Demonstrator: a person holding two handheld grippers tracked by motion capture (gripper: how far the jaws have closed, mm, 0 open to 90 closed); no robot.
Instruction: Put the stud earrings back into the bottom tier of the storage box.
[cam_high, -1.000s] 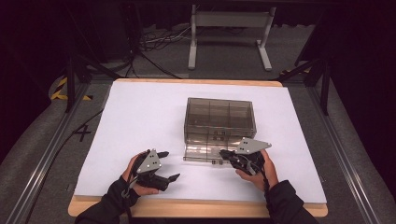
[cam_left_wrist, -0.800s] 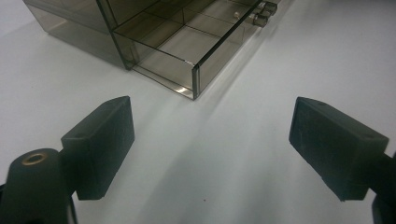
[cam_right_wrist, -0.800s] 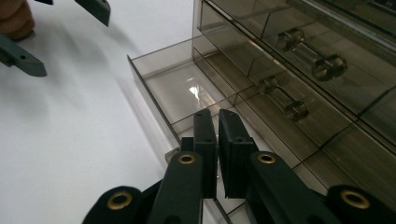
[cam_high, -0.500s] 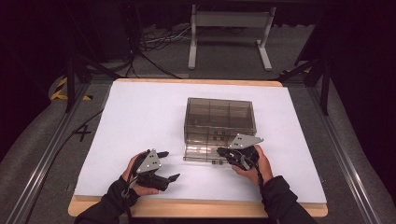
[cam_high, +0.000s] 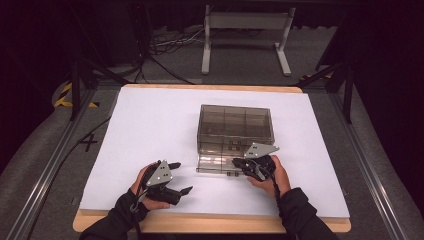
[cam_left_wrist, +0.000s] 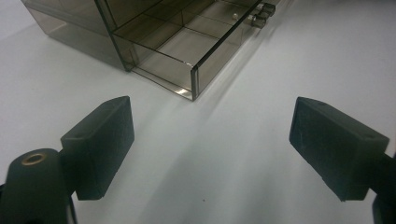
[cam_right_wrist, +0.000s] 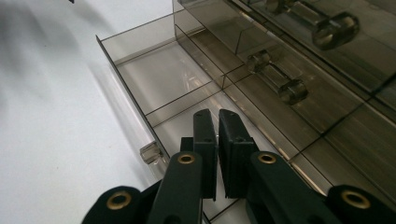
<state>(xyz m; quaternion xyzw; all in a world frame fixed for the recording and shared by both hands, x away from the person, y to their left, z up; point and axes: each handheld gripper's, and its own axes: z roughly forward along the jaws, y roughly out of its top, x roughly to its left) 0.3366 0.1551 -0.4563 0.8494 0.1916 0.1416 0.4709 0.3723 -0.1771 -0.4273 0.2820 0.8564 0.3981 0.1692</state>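
A smoky clear drawer box (cam_high: 235, 125) stands mid-table, and its bottom drawer (cam_high: 216, 162) is pulled out toward me. My right gripper (cam_high: 236, 162) is at the drawer's front right. In the right gripper view its jaws (cam_right_wrist: 217, 119) are shut, with nothing seen between them. They reach over the drawer's front wall above its divided floor (cam_right_wrist: 168, 79), and a small clear knob (cam_right_wrist: 152, 152) sits just left of them. My left gripper (cam_high: 181, 177) rests on the white table left of the drawer, open wide. Ahead of the left gripper (cam_left_wrist: 210, 121) is the drawer's corner (cam_left_wrist: 192, 81).
The white tabletop (cam_high: 150, 125) has a wooden rim (cam_high: 210, 225) along the near edge. Upper drawers carry clear bar handles (cam_right_wrist: 280, 81). Beyond the table are a metal stand (cam_high: 245, 40) and cables on the floor.
My right gripper has shifted a little left and forward, onto the pulled-out drawer's front. The left gripper and the drawer box have stayed put.
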